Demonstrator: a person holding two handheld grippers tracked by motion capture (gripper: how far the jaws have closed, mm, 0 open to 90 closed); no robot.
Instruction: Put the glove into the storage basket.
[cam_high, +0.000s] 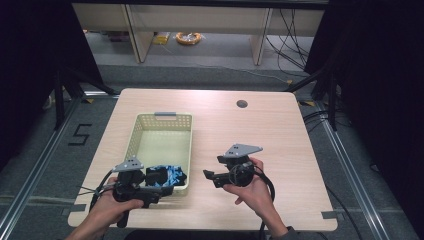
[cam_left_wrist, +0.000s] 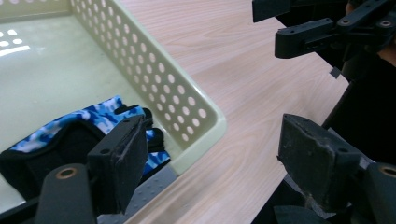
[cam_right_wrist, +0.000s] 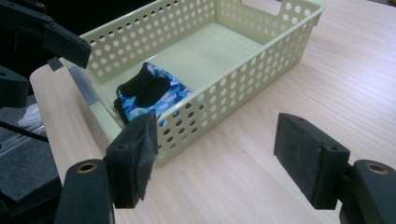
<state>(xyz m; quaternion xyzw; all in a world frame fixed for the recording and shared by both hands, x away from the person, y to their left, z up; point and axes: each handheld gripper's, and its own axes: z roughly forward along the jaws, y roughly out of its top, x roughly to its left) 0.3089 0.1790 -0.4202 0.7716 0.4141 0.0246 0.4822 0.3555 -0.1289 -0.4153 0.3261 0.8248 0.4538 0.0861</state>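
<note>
Inside the pale green perforated plastic basket (cam_high: 186, 145), a blue camouflage-patterned fabric piece with black trim (cam_high: 167, 175) lay at its near end on the light wooden desk (cam_high: 280, 130), flanked by the left gripper (cam_high: 165, 190) and right gripper (cam_high: 206, 173), both spread wide, holding nothing.

Lab or recording studio, not home. Light wood bench (cam_high: 210, 110) with round cable grommet (cam_high: 242, 104) stands alone on grey carpet floor (cam_high: 40, 150). Black curtains (cam_high: 380, 100) close off both sides. Metal floor rails (cam_high: 350, 165) run along bench edges; tape numeral "5" (cam_high: 80, 134) marks floor at left. Loose cables (cam_high: 295, 45) trail across floor at back, coiled orange cable (cam_high: 188, 37) under pale desk frames (cam_high: 137, 30). Black tripod legs (cam_high: 62, 87) beside curtains.
</note>
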